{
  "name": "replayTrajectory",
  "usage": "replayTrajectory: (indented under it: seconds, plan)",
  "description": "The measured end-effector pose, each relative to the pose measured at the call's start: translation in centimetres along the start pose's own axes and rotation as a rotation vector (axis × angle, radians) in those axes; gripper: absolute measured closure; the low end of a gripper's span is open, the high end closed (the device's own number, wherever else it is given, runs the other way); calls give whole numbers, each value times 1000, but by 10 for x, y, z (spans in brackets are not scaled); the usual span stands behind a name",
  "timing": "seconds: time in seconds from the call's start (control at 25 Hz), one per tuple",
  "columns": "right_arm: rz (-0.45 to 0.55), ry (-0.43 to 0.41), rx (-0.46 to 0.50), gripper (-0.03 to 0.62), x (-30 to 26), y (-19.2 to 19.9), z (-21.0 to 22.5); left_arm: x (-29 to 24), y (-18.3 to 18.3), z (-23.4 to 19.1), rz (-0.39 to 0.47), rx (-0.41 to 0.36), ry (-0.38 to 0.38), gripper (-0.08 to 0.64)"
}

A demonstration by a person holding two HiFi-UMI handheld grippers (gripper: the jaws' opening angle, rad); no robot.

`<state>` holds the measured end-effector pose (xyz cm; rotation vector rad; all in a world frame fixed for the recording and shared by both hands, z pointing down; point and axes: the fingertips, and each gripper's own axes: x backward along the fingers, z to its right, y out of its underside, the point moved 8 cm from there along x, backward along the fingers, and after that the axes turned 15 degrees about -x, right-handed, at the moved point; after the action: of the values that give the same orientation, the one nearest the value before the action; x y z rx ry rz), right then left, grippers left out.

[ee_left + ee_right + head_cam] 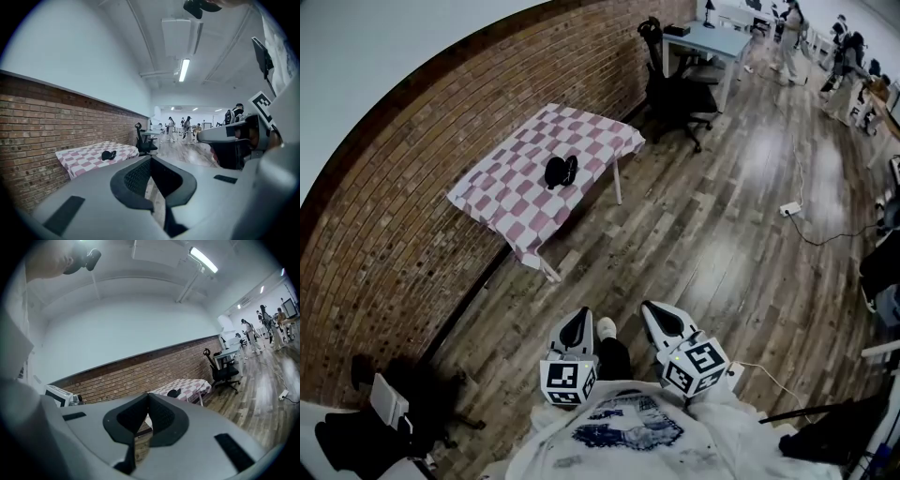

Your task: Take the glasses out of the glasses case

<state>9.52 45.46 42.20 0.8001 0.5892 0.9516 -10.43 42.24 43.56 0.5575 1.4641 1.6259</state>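
Legible writing: the only patterns showing are the black-and-white square markers on the left cube (569, 382) and the right cube (698, 366), at the bottom centre of the head view. They are carrying coded squares, not words. A blue print on the person's pale top (628, 433) is showing at the bottom edge, too blurred to read.

Glasses case (561, 172): it is lying near the middle of the table (511, 211), in the upper-left centre of the head view. It is reading as a small, dark, rounded lump against a pink-and-white checked cloth. Whether its lid is up or down cannot be told at this range. In the left gripper view the case (108, 155) is sitting at mid-left on the same cloth. In the right gripper view the case (174, 393) is sitting just right of centre.

Left gripper (579, 319): it is hanging low in the frame, well apart from the table, over wooden floor (722, 253). In its own view the two jaws are pressed together at the tips, nothing between them.

Right gripper (658, 311): it is hanging just beside the left one, also well apart from the table. Its jaws are likewise meeting at the tips and pinching nothing.

Surroundings: a brick wall (403, 197) is running along the left behind the table. A black office chair (680, 94) is standing at the upper centre.
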Motion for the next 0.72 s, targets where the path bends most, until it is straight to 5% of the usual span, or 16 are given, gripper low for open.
replayTrajectory:
  seconds: [0.72]
  plan:
    - [-69, -15, 31, 578, -189, -56, 25, -125, 2, -156, -10, 74, -86, 551]
